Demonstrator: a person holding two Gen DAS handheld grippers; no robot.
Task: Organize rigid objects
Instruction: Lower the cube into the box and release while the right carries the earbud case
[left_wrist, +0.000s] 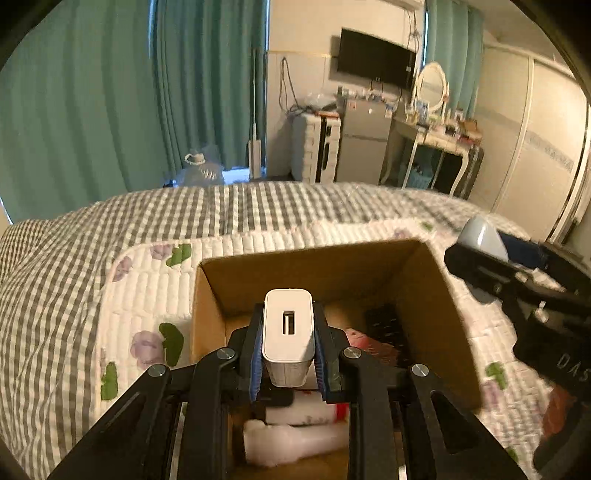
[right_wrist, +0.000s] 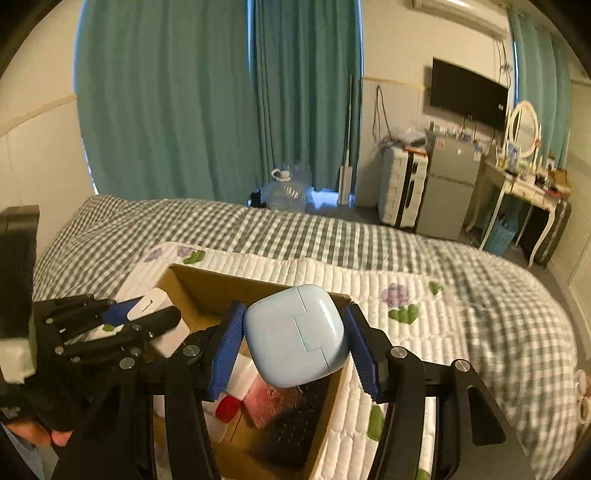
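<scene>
An open cardboard box (left_wrist: 439, 295) sits on the bed; it also shows in the right wrist view (right_wrist: 207, 286). My left gripper (left_wrist: 289, 350) is shut on a white USB charger (left_wrist: 288, 330) and holds it above the box. My right gripper (right_wrist: 295, 341) holds a light blue earbud case (right_wrist: 295, 334) between its blue pads (right_wrist: 225, 347) over the box's right side. The case (left_wrist: 482, 236) also shows in the left wrist view, as does the charger (right_wrist: 162, 317) in the right wrist view. Inside the box lie white bottles (left_wrist: 295, 437), a pink item (right_wrist: 269, 400) and a black brush-like item (right_wrist: 291, 428).
The box rests on a white floral quilted mat (left_wrist: 147, 288) over a grey checked bedspread (right_wrist: 332, 236). Beyond the bed are teal curtains (right_wrist: 184, 110), a water jug (right_wrist: 286, 190), a suitcase (right_wrist: 402, 184), a small fridge (right_wrist: 448, 188) and a dressing table (right_wrist: 524, 188).
</scene>
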